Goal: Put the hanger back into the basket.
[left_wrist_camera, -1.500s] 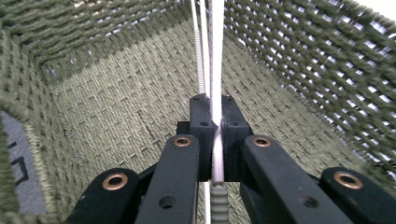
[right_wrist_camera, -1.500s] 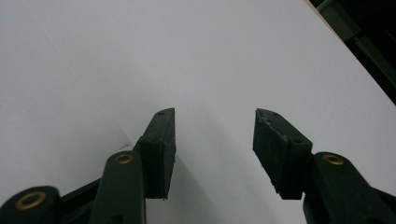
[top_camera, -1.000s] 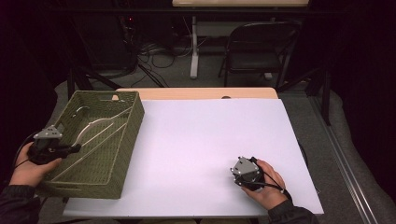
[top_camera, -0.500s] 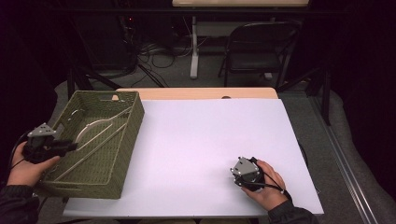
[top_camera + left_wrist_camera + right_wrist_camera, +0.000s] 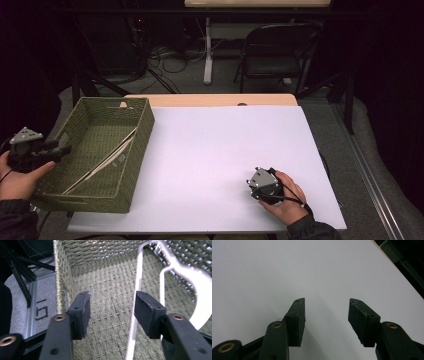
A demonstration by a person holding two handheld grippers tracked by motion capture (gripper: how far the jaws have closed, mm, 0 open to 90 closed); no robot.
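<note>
1. Your left gripper point(image 5: 64, 149) hovers at the left wall of the green woven basket point(image 5: 138, 150) — jaws apart, nothing between them.
2. A white hanger point(image 5: 175, 267) lies inside the basket, which sits at the table's point(image 5: 225, 145) left edge.
3. Your right gripper point(image 5: 261, 192) rests near the table's front right corner — jaws apart, empty.
</note>
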